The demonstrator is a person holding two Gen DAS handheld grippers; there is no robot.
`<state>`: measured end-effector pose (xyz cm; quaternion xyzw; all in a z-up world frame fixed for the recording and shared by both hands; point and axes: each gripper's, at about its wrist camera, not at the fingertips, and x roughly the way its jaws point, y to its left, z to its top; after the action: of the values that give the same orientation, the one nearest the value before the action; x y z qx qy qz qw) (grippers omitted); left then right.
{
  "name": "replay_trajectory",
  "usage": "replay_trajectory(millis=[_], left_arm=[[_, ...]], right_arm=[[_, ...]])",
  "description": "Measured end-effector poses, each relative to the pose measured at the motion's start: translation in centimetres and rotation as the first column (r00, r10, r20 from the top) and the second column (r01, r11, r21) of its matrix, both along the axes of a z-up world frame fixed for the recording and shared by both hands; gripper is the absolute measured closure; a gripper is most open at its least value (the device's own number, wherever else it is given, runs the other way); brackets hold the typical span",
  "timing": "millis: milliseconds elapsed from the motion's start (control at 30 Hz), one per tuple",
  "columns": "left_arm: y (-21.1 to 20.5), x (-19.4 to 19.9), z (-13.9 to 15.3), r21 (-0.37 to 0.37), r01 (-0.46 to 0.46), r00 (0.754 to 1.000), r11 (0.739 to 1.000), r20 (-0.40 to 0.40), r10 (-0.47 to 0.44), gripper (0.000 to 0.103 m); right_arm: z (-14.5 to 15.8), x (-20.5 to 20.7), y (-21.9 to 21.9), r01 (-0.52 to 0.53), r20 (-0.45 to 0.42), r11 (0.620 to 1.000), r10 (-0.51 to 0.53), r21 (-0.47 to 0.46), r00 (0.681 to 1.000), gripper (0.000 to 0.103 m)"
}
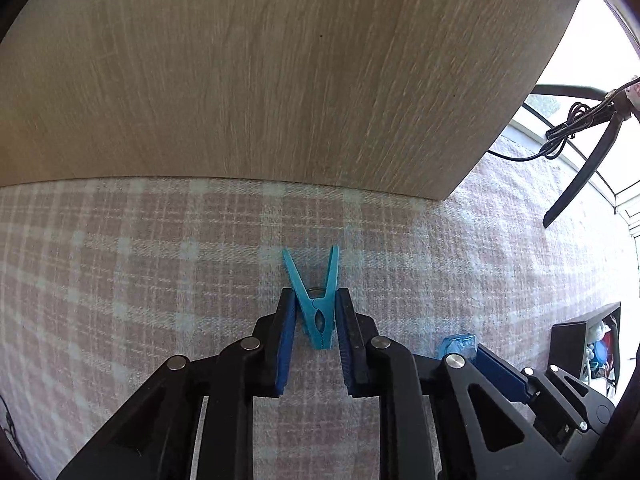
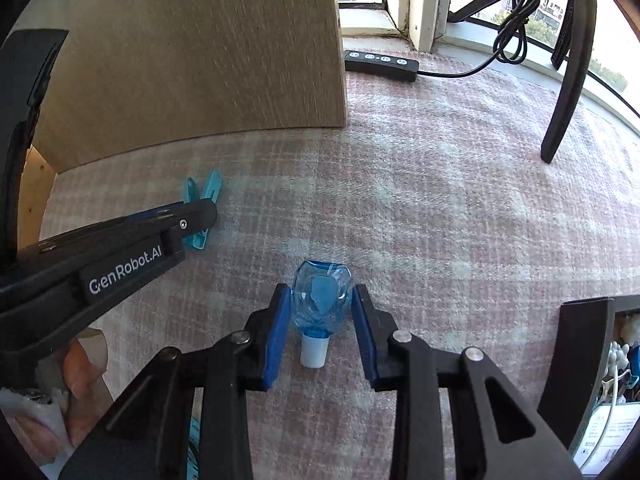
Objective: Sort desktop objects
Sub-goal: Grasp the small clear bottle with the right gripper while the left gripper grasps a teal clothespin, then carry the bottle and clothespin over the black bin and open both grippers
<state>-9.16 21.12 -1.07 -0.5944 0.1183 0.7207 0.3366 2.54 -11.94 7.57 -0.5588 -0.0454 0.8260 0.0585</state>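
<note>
A blue clothespin [image 1: 318, 306] lies on the pink plaid cloth between the blue pads of my left gripper [image 1: 316, 300], which is closed around it. It also shows in the right wrist view [image 2: 202, 204] under the left gripper's finger [image 2: 172, 224]. A small clear blue bottle with a white cap [image 2: 320, 304] lies on the cloth between the fingers of my right gripper [image 2: 320, 296], which is open with small gaps on both sides. The bottle shows partly in the left wrist view [image 1: 458, 345].
A tall wooden panel [image 1: 260, 72] stands just beyond the clothespin. A black box holding assorted items [image 2: 592, 372] sits at the right. A black remote with a cable [image 2: 382, 65] lies near the window, beside a black stand leg [image 2: 564, 100].
</note>
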Motion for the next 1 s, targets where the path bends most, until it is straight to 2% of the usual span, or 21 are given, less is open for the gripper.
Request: replay_trajectory(millis=[300,500,700,1000], left_arm=[[-3.2,3.0,3.1,0.045,0.006,1.0,0.999,-0.016,-0.005,0.085],[-2.8,7.8,6.4,0.104,0.088,0.996,0.991,-0.023,-0.086,0.085],[-0.7,14.1,9.8,0.157,0.194,0.981,0.968,-0.036,-0.191,0.085],[6.1,22.9,14.1,0.2,0.346,0.938,0.917,-0.053,-0.343,0.085]], right_arm=[[4.1,3.5,2.6,0.047,-0.062,0.998,-0.049,-0.03,0.997,0.072],[8.7,7.3,5.6,0.105,-0.126,0.994,-0.107,-0.025,0.986,0.072],[12.8,10.9,11.6,0.205,-0.173,0.978,-0.206,-0.022,0.963,0.072],[17.2,17.1,19.4,0.336,-0.234,0.942,-0.327,0.0,0.916,0.072]])
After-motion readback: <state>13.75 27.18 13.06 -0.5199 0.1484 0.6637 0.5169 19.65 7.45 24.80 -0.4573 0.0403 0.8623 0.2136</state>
